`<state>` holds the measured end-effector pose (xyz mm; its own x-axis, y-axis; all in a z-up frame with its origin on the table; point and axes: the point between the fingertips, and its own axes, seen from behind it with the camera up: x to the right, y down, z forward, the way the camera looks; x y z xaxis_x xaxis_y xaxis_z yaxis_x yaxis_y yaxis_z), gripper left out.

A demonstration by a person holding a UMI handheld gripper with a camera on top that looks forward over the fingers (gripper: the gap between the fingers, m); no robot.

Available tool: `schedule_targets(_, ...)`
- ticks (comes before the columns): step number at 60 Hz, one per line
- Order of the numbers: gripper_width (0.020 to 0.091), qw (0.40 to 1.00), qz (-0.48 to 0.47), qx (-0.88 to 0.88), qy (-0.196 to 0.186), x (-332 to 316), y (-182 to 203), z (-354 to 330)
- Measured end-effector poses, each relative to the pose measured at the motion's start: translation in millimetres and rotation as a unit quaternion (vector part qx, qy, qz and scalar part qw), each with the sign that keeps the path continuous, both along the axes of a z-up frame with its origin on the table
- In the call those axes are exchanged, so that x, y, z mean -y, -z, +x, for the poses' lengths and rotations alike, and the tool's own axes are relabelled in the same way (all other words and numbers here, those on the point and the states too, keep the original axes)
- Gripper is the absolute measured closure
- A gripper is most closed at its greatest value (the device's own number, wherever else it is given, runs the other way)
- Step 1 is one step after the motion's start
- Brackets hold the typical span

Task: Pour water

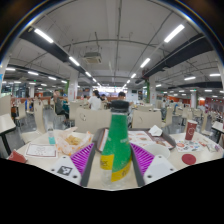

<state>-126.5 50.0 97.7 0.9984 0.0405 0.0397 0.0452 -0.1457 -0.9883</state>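
A green bottle [116, 140] with a yellow label and a clear lower part stands upright between my gripper's [113, 165] two fingers. Both purple pads [83, 156] press against its sides, so the gripper is shut on it. The bottle's base is hidden below the fingers. A red cup [190, 129] stands on the table beyond the fingers to the right.
The white table [40, 160] carries a clear box [72, 143] with yellowish contents, a sheet of paper [42, 150], a red round thing [188, 158] and other small items. Beyond it lies a large hall with desks, chairs and people under ceiling lights.
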Motion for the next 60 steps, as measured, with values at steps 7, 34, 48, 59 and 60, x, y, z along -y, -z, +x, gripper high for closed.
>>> schedule_targets(7, 0.064, 1.0, 0.011, 0.013, 0.021, -11, 1, 11)
schedule_targets(34, 0.0776, 0.894, 0.019, -0.441, -0.081, -19, -67, -13)
schedule_targets(48, 0.0776, 0.599, -0.026, -0.792, -0.114, -19, -88, 4)
schedule_targets(59, 0.0776, 0.464, -0.028, -0.88, -0.097, -6, -94, 17)
schedule_targets(60, 0.0776, 0.457, -0.029, -0.884, -0.095, -4, -94, 17)
